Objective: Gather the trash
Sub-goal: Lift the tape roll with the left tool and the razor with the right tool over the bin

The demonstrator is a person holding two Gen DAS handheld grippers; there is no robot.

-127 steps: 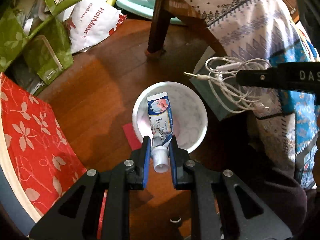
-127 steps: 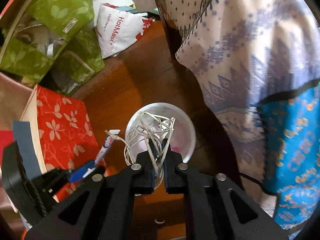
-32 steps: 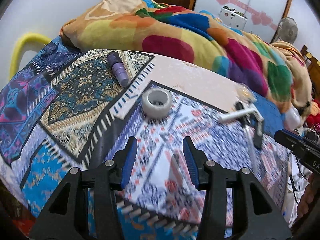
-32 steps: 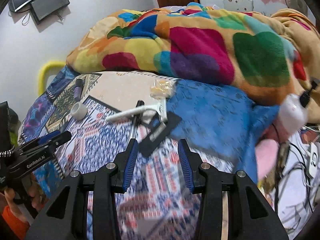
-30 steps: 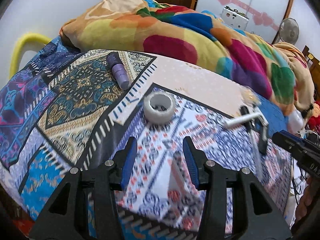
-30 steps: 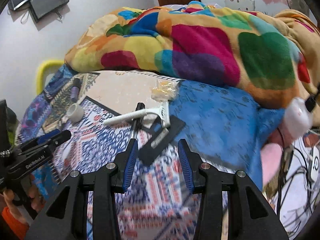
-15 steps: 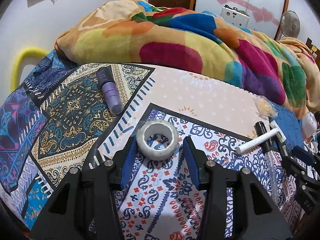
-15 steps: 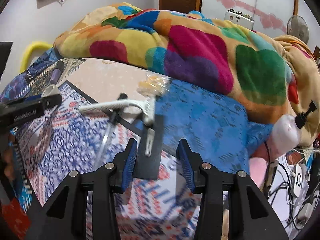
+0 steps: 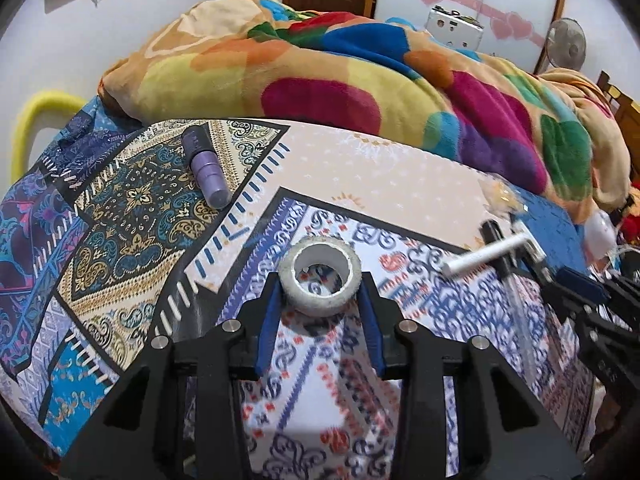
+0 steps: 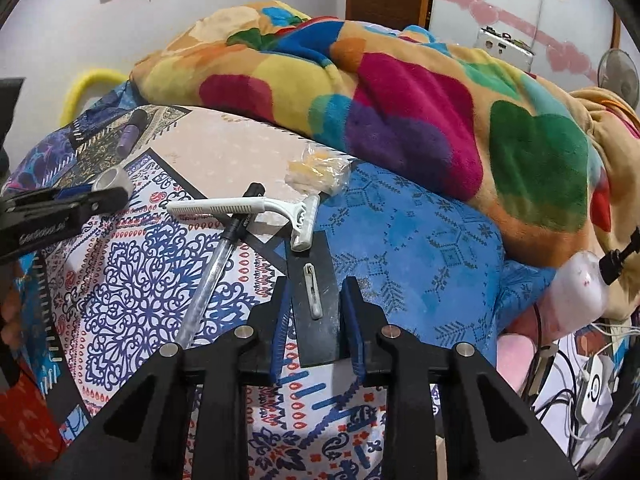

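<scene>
A white tape roll (image 9: pixel 320 275) lies on the patterned bed sheet (image 9: pixel 132 208), and my left gripper (image 9: pixel 320 286) is open with a finger on each side of it. My right gripper (image 10: pixel 315 284) is open astride a black card (image 10: pixel 316 304) with a small white clip on it. A white razor (image 10: pixel 256 206), a clear pen (image 10: pixel 212 272) and a crumpled clear wrapper (image 10: pixel 318 170) lie just beyond it. A purple tube (image 9: pixel 206 170) lies farther left. The tape roll also shows in the right wrist view (image 10: pixel 114 179).
A colourful heart-patterned blanket (image 9: pixel 360 76) is heaped along the far side of the bed. A blue pillow (image 10: pixel 420 240) lies to the right. Cables and chargers (image 10: pixel 592 380) hang off the right edge. A yellow rail (image 9: pixel 36 120) is at far left.
Both grippers have left the floor bowl, where they held a tube and a cable, and come down to the bed; the left closed in around the tape roll, the right around the black card.
</scene>
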